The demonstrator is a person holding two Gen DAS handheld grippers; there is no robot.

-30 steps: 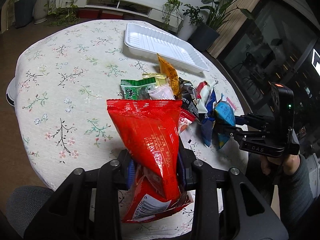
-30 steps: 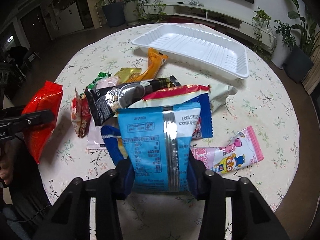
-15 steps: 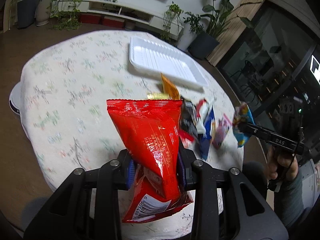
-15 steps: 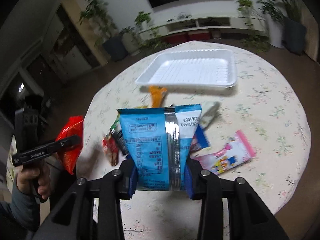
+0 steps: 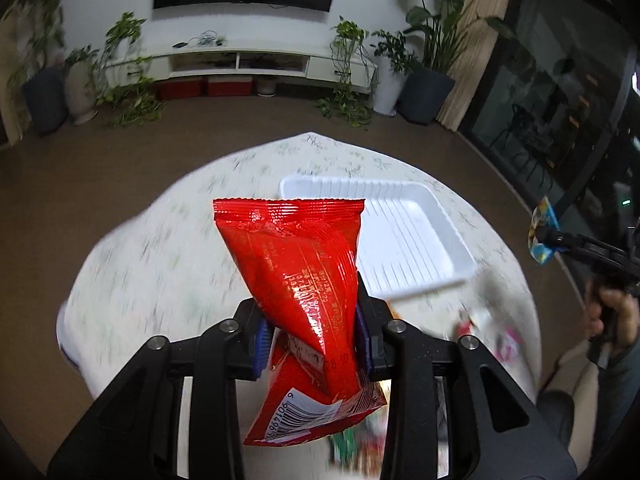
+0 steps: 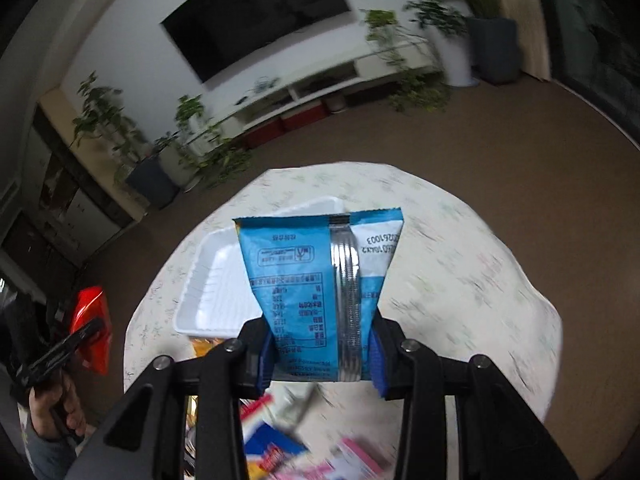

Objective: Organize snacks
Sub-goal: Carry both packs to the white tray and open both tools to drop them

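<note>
Left tongs [image 5: 314, 338] angled down toward the worktop [image 5: 160, 264], pads pinching a red packet [image 5: 304, 276] at mid-height. Right tongs [image 6: 322, 354] likewise angled down, clamped on a blue packet [image 6: 304, 280]. Each hand [image 5: 612, 316] grips its handle from below; grey sleeve visible.

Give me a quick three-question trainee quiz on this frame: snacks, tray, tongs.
1. True or false: the white tray already holds a snack.
2. Which packet do the left tongs grip? A. red packet B. blue packet C. pink packet
3. Fill in: the right tongs are shut on the ____ packet.

Key: 1 false, no snack shows in the tray's visible part; 2 A; 3 blue.
</note>
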